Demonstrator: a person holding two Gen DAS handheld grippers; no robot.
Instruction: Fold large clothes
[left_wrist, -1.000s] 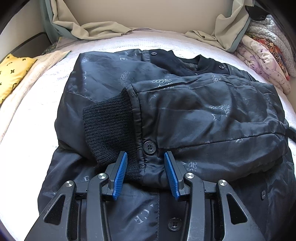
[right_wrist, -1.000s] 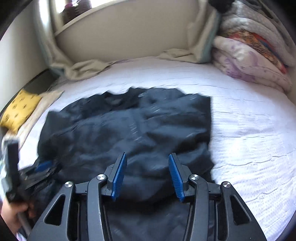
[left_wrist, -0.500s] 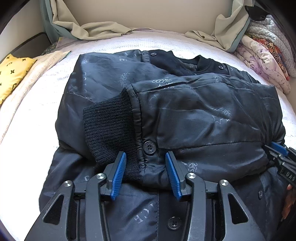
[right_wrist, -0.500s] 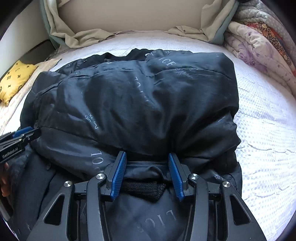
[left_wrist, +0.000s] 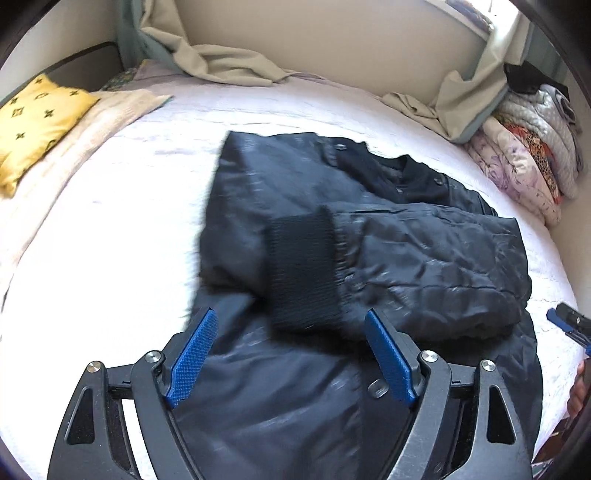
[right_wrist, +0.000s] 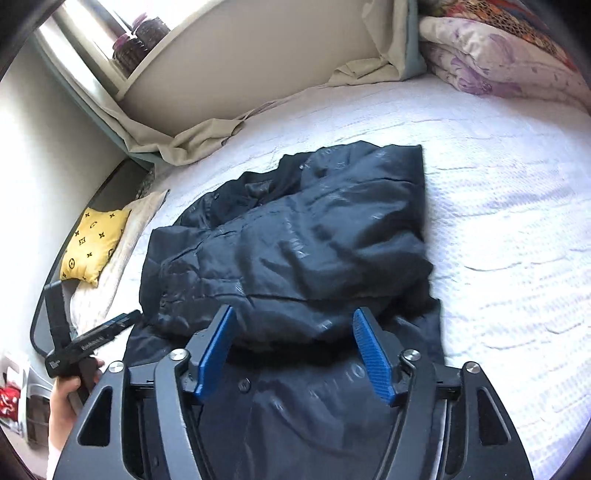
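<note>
Motion blur softens both views, so the pale lettering printed on the jacket cannot be read, and its lower hem is cut off behind the gripper frames. The jacket is a dark, shiny, quilted shell lying on the white textured bedspread around the middle of the bed, with both sleeves folded across its front. The upper sleeve ends in a black ribbed knit cuff, the one matte patch on the glossy fabric. A dark collar with small snaps shows at the jacket's far end.

The left gripper hangs above the jacket's near part, its blue ridged pads spread wide with nothing between them. The right gripper is likewise spread wide and empty over the folded sleeve near the jacket's right edge; in the left view only its tip peeks in at the bed's right edge.

A yellow patterned cushion lies at the bed's left edge on a beige blanket. Folded floral quilts are stacked at the far right corner, partly cropped. Crumpled beige curtains pool along the far edge.
</note>
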